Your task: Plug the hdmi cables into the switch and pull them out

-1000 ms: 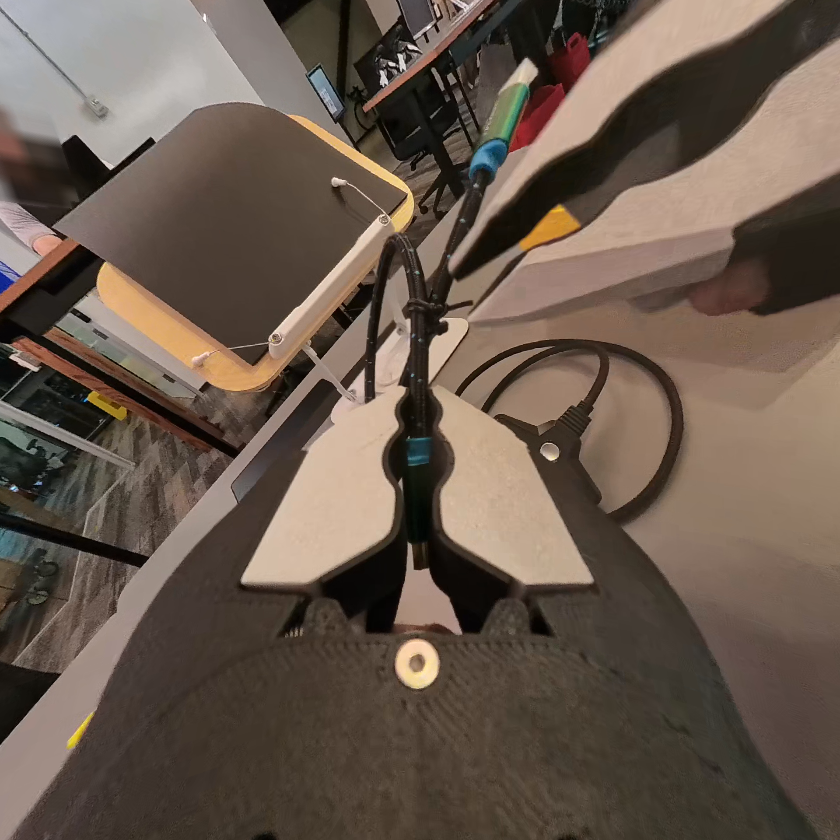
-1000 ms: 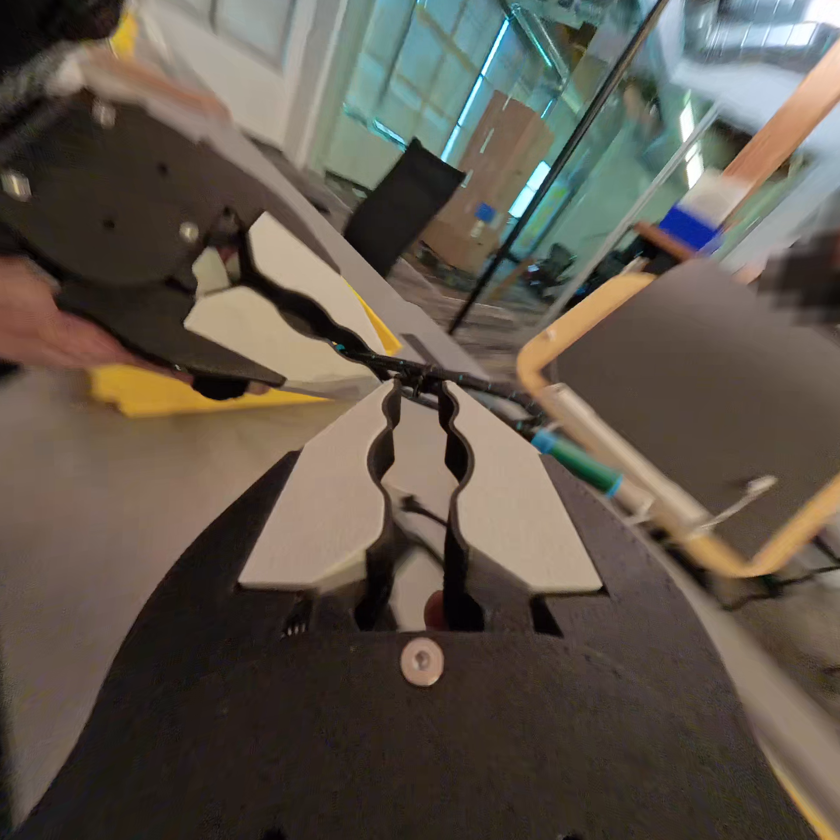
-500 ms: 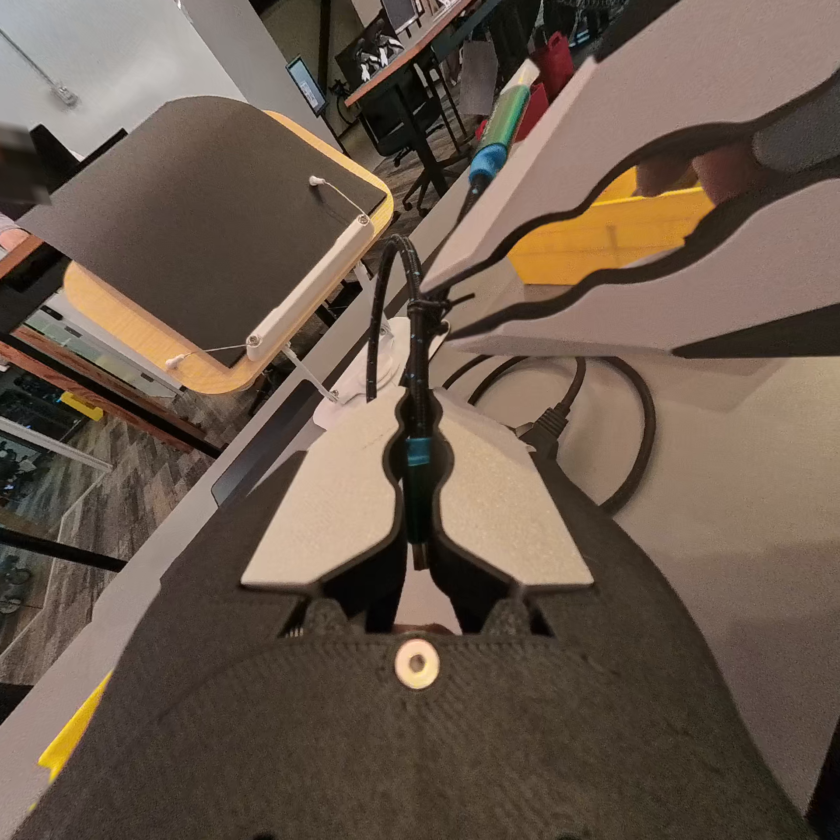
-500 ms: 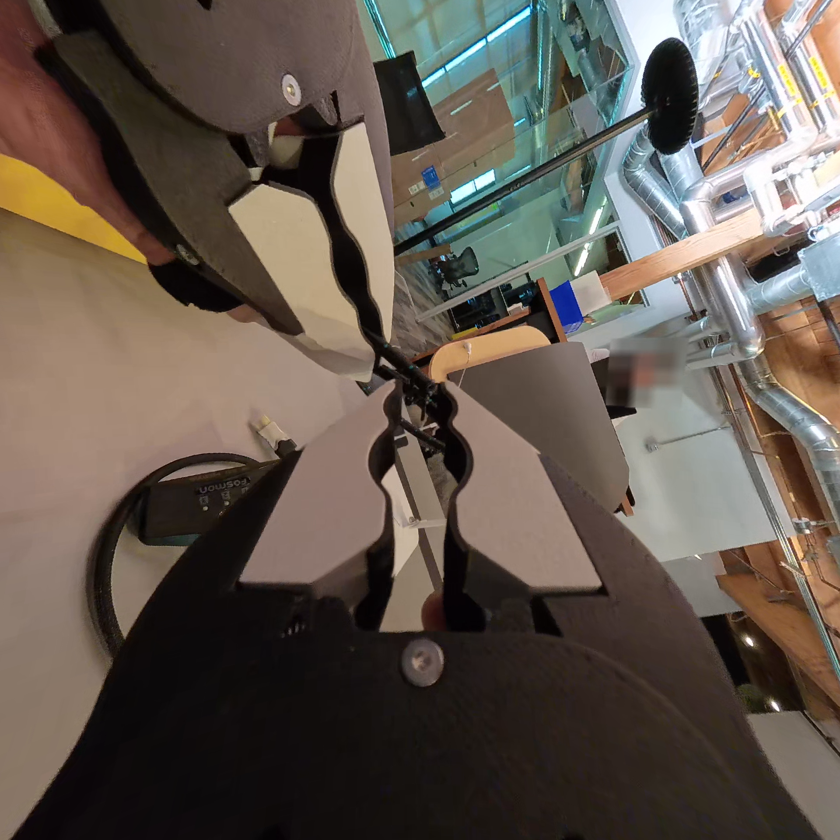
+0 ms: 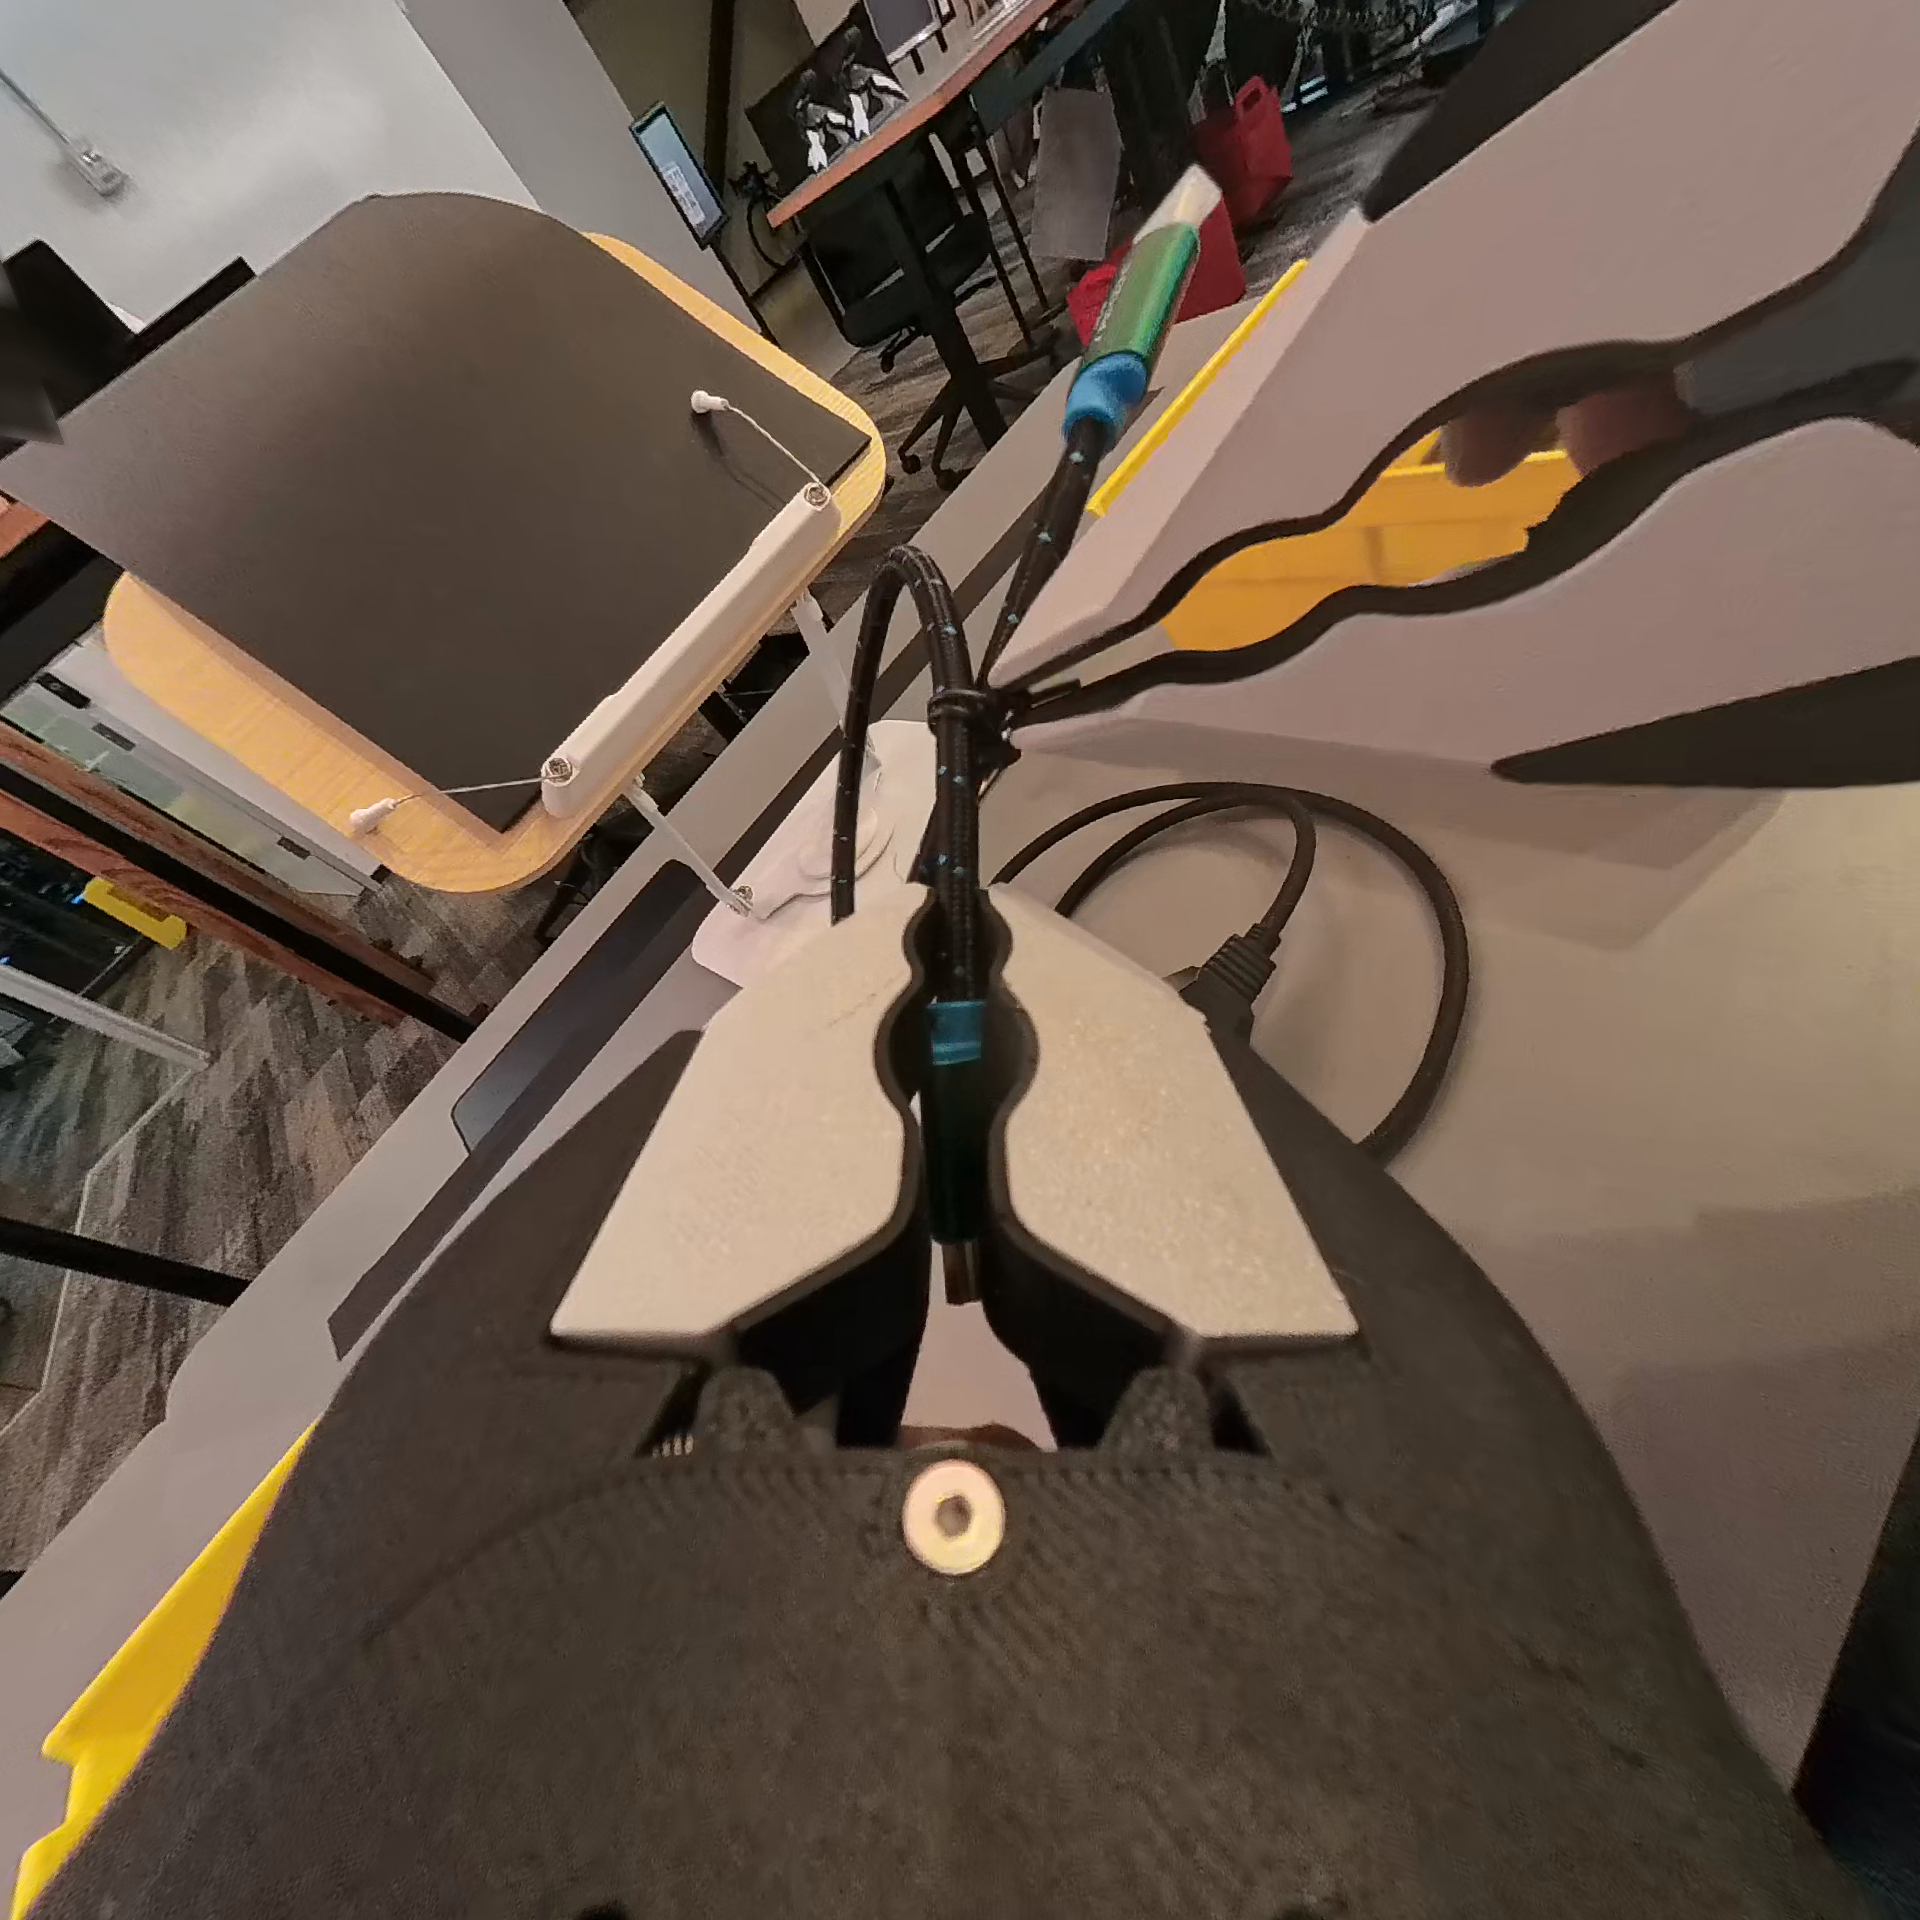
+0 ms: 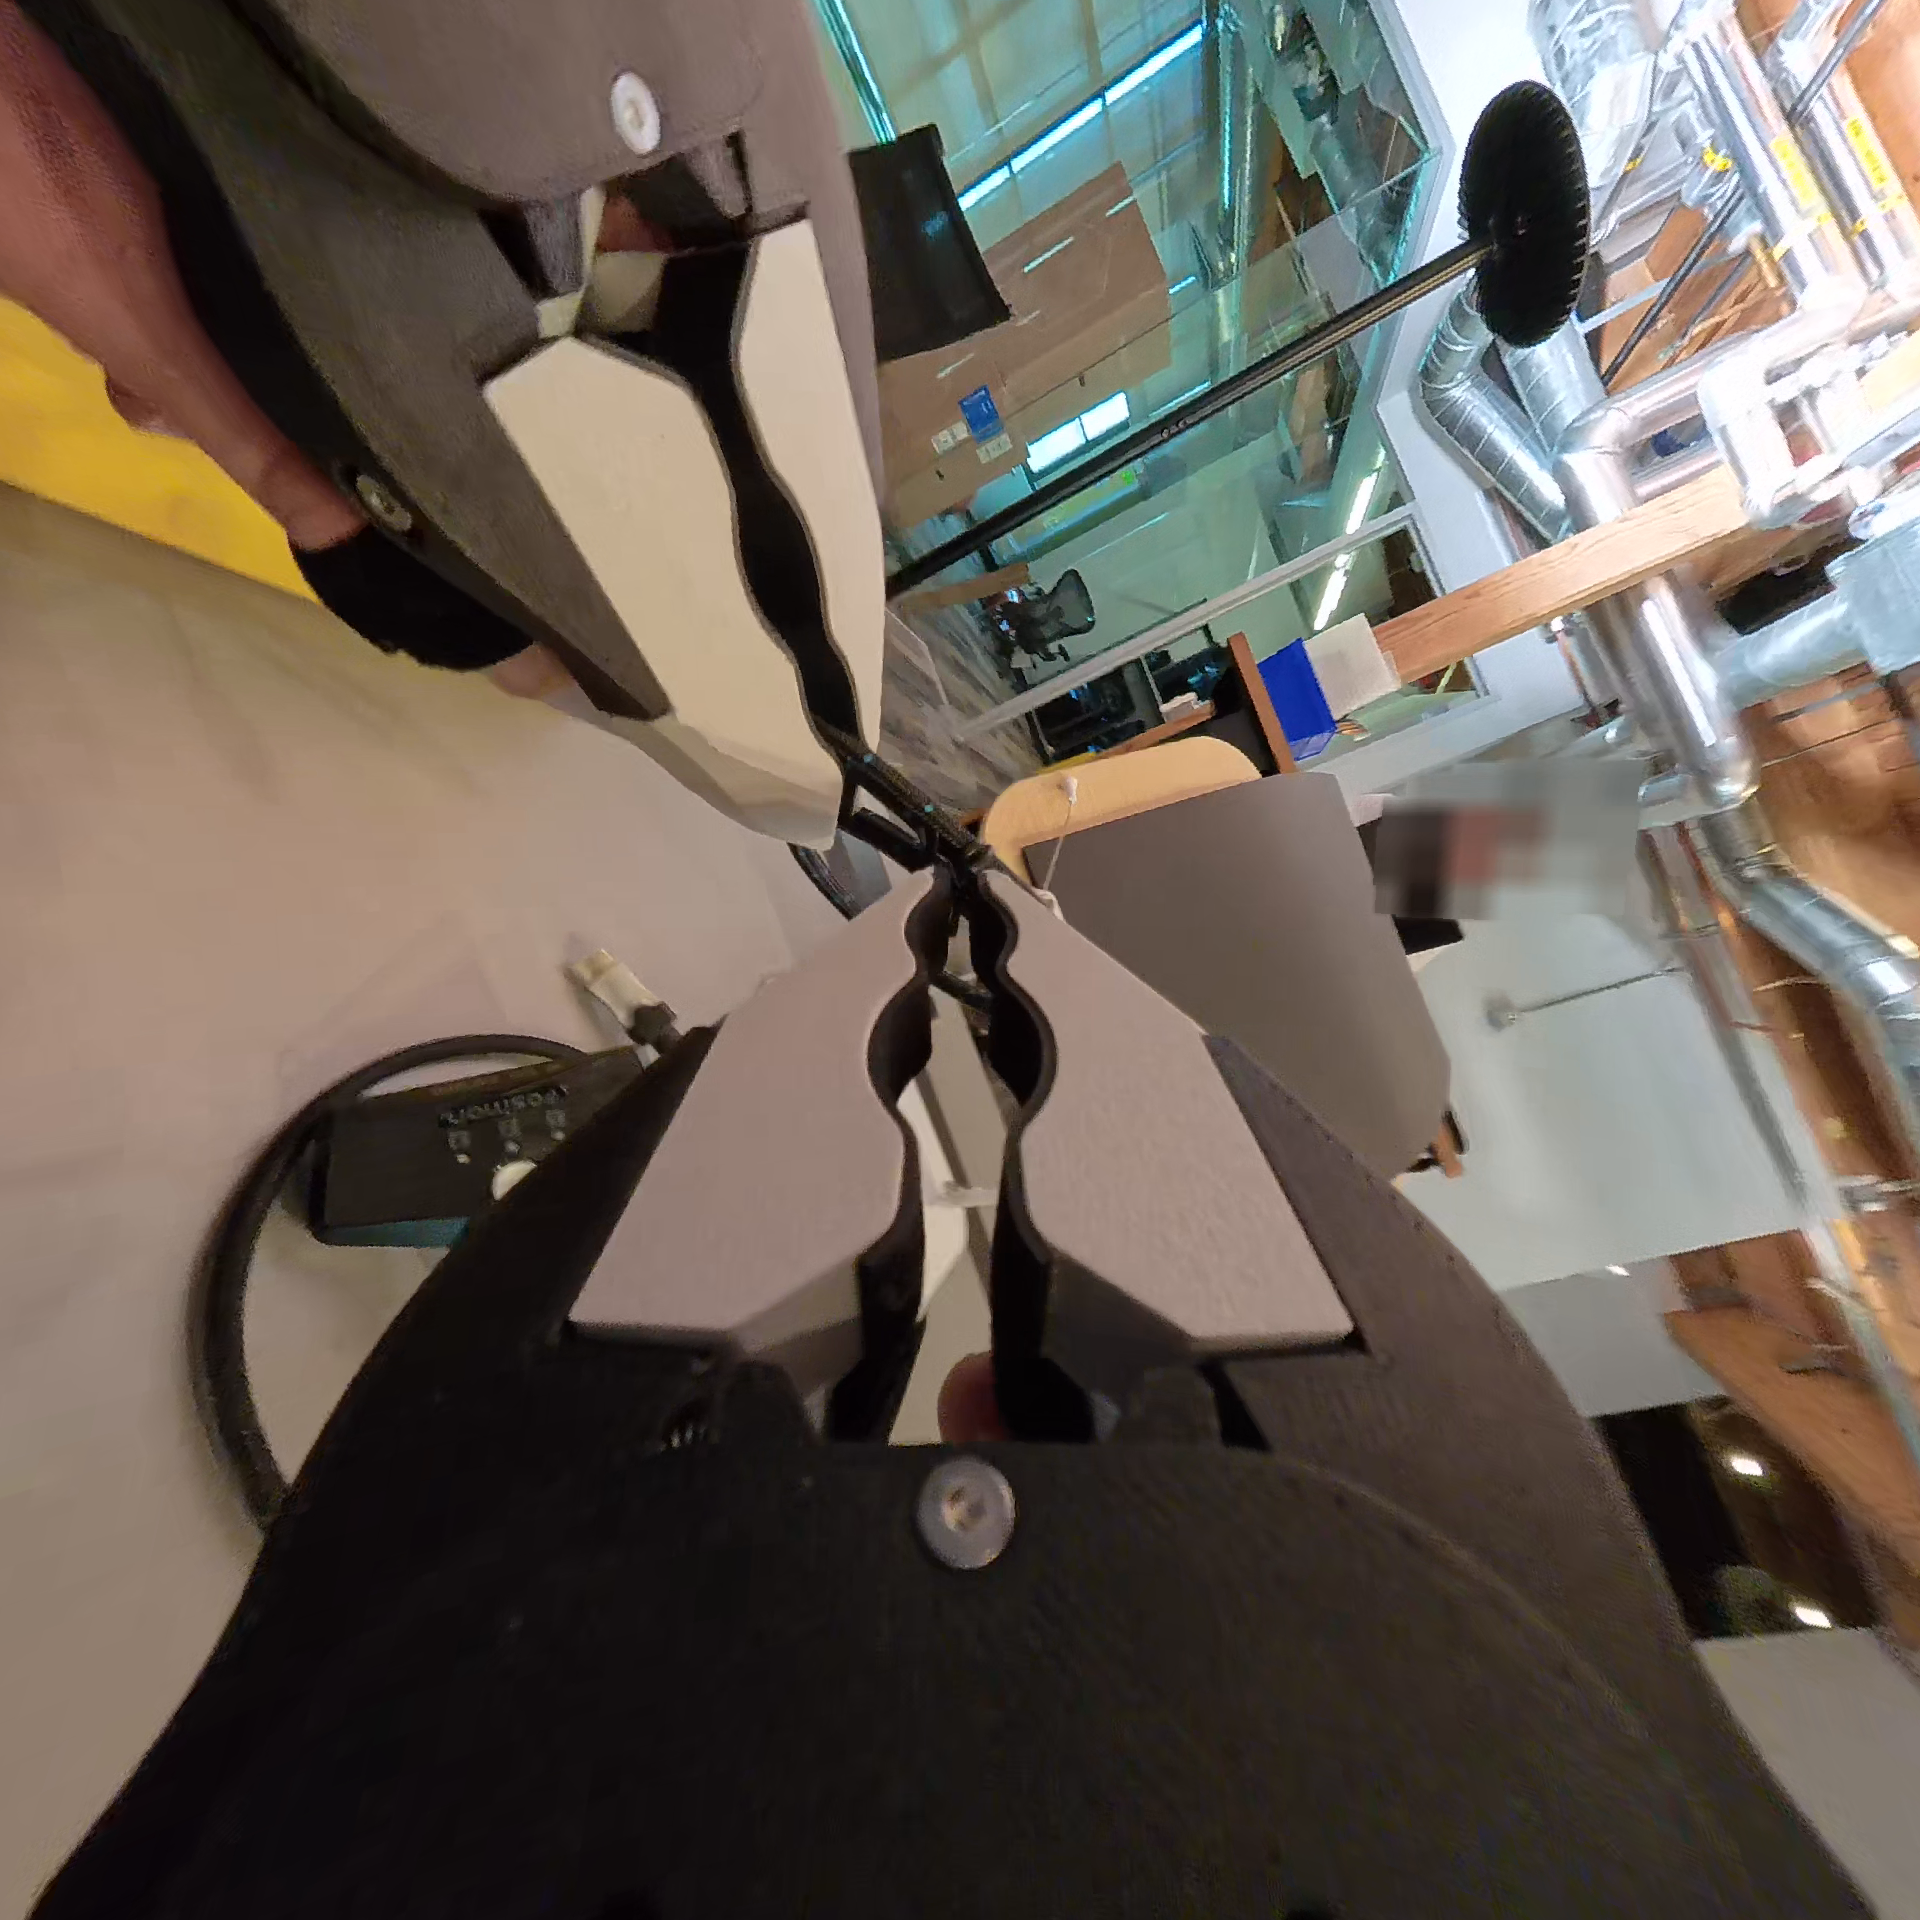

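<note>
Braided black HDMI cable (image 5: 954, 862) is clamped by left gripper (image 5: 954, 1049); right gripper (image 6: 961, 935) pinches its tie at 12 o'clock; plug should be aligned squarely with black switch (image 6: 436, 1153).

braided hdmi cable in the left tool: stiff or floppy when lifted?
Probably semi-stiff: the braided HDMI cable holds a self-supporting arch above the left tool. The cable tie likely makes both runs move together. The braid looks grippy, so slipping seems unlikely.
</note>
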`<move>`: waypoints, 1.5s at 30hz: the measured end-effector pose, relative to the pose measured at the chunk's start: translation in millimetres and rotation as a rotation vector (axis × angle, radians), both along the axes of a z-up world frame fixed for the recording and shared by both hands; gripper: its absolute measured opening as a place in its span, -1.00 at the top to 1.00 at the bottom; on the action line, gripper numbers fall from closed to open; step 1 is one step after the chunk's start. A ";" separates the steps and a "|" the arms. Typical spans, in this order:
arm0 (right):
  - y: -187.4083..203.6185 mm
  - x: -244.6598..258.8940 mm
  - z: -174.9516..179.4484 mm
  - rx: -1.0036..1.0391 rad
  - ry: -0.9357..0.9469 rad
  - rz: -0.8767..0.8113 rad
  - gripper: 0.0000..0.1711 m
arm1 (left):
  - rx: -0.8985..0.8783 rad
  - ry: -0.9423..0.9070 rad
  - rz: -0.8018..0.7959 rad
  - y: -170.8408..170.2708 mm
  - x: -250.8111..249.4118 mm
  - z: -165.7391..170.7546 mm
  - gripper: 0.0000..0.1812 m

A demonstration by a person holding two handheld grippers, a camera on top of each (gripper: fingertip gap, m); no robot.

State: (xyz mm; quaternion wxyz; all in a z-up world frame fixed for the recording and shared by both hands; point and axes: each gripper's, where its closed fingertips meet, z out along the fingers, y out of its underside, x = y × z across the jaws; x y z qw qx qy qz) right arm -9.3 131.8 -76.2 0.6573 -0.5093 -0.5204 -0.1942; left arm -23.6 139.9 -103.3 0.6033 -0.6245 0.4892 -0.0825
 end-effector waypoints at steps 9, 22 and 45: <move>-5.9 -1.4 9.5 -0.632 0.892 0.283 1.00 | 0.062 -0.026 0.034 1.3 -2.1 7.0 0.95; -13.1 -7.6 5.8 -1.056 1.549 0.606 0.98 | 0.092 -0.060 0.057 3.3 -2.5 2.3 0.95; -13.7 -4.9 15.8 -0.295 0.519 0.076 0.97 | 0.119 -0.012 0.070 1.3 -1.5 7.1 0.95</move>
